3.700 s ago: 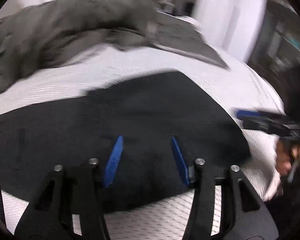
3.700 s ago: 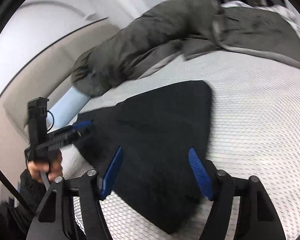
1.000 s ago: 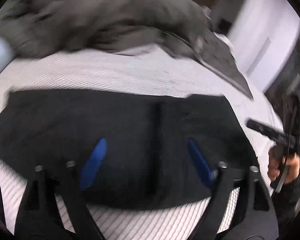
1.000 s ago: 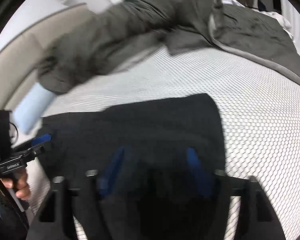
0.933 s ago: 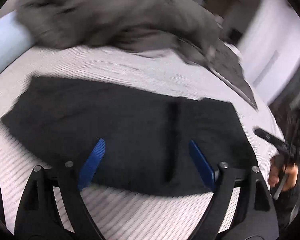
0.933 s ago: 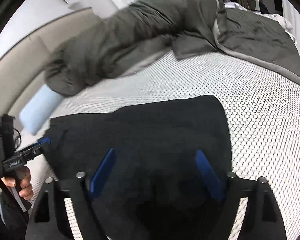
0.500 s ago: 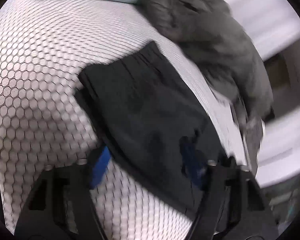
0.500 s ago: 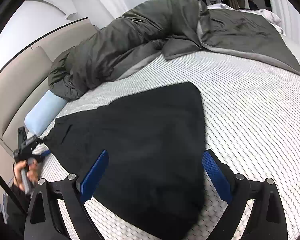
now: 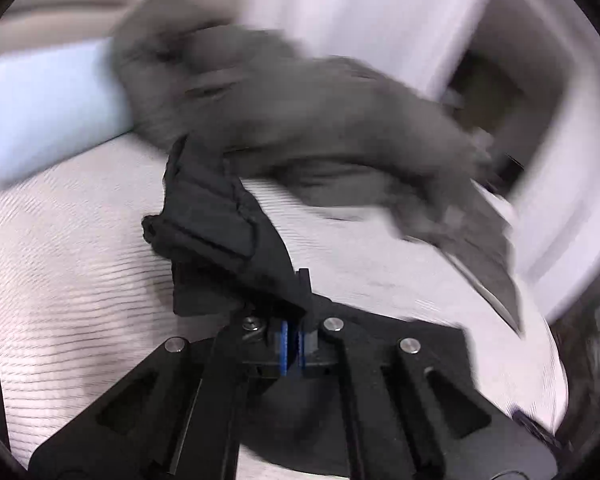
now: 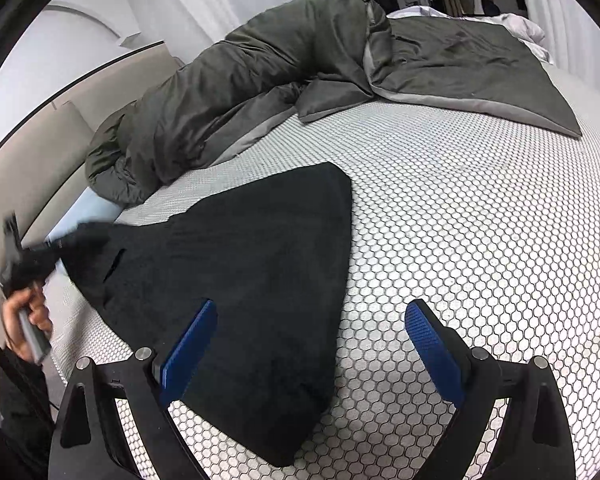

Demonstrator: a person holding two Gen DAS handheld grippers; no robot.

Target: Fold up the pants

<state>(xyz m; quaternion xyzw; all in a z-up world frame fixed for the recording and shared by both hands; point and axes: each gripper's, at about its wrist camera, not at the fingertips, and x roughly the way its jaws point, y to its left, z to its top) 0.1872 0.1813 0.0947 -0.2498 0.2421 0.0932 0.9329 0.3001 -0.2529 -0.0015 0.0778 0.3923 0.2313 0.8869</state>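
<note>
1. Pants (image 10: 256,280): black, spread flat on the bed (image 10: 480,220), one end raised at the far left of the right wrist view.
2. Left tool (image 9: 291,344): blue pads pressed together, pinching a bunched edge of the pants (image 9: 220,236), lifted off the bed; the view is blurred, so which edge is probably the waistband, but unclear.
3. Right tool (image 10: 312,344): fingers spread wide, holding nothing, above the near end of the pants.
4. Duvet (image 10: 284,72): grey, heaped along the far side of the bed, apart from the pants.
5. Pillow (image 9: 48,108): pale blue, beside the duvet.
</note>
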